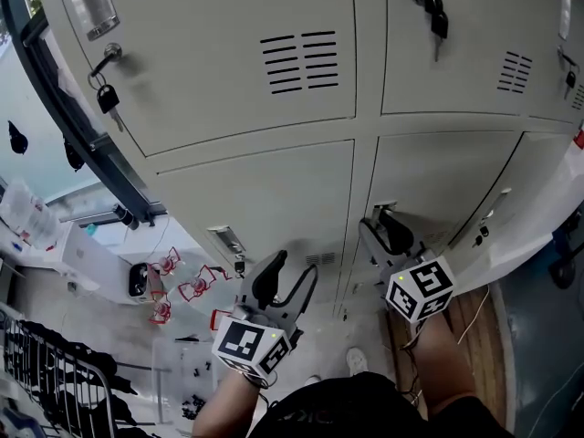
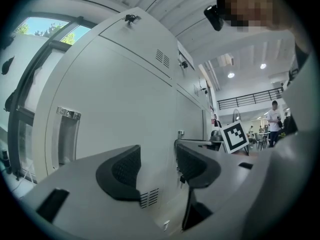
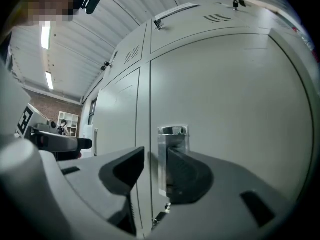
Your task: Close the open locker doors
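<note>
Left gripper [image 1: 294, 266] and right gripper [image 1: 379, 223] both spread, empty, near lower locker doors [image 1: 274, 199]; far-right door [image 1: 540, 192] seems ajar; risk: right jaw snagging recessed handle [image 3: 164, 149]; hard push, door rebounds.

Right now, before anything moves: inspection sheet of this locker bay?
surface: pale floor at the foot of the lockers.
job's things: lower left door and lower middle door look shut; lower right door seems swung out; keys hang in upper locks.
clutter: red-and-white bits and a clear box on the floor, left.
grippers: left tool open, empty, facing the lower left door; right tool open, door handle beyond it, not gripped.
cables: thin wire by the right forearm.
surroundings: window to the left; person in the hall behind.
</note>
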`<act>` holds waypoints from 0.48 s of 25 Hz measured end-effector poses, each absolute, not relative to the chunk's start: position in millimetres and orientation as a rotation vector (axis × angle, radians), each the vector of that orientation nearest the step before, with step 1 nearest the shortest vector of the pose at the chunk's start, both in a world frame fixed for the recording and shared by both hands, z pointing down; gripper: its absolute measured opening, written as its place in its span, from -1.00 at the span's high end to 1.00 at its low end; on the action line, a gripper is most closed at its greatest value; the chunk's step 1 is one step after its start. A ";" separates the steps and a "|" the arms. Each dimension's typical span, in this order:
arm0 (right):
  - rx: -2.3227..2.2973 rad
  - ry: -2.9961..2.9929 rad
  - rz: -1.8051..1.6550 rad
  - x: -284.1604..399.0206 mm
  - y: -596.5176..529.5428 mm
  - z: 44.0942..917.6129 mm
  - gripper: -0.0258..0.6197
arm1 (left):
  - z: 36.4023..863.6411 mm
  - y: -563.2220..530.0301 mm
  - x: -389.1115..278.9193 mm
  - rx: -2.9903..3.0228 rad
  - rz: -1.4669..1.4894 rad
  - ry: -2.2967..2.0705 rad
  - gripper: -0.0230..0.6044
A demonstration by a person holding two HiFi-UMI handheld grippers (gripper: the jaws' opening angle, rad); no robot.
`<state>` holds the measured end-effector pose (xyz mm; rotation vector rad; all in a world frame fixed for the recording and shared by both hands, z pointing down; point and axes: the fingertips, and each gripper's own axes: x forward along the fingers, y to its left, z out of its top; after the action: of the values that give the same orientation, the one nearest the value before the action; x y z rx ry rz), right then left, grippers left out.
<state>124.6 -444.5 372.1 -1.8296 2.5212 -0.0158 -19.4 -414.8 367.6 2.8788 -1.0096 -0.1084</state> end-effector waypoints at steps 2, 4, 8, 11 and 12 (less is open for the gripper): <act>-1.825 2.527 -0.010 124.2 -444.8 371.9 0.50 | 367.6 -415.5 -19.3 2.878 -0.109 -1.013 0.19; -1.824 2.529 -0.007 124.1 -444.8 372.3 0.50 | 367.4 -415.2 -18.7 2.876 -0.108 -1.014 0.19; -1.819 2.535 -0.009 123.9 -444.1 372.4 0.50 | 366.0 -413.9 -18.4 2.874 -0.108 -1.019 0.19; -1.816 2.538 -0.011 125.4 -442.7 372.3 0.50 | 365.1 -413.1 -17.7 2.876 -0.112 -1.023 0.19; -1.818 2.538 -0.010 126.3 -442.1 372.3 0.50 | 365.2 -412.9 -17.1 2.880 -0.113 -1.023 0.19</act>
<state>126.3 -442.1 372.3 -1.8177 2.5379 -0.0095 -17.1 -412.9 365.2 2.8804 -1.0227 -0.1126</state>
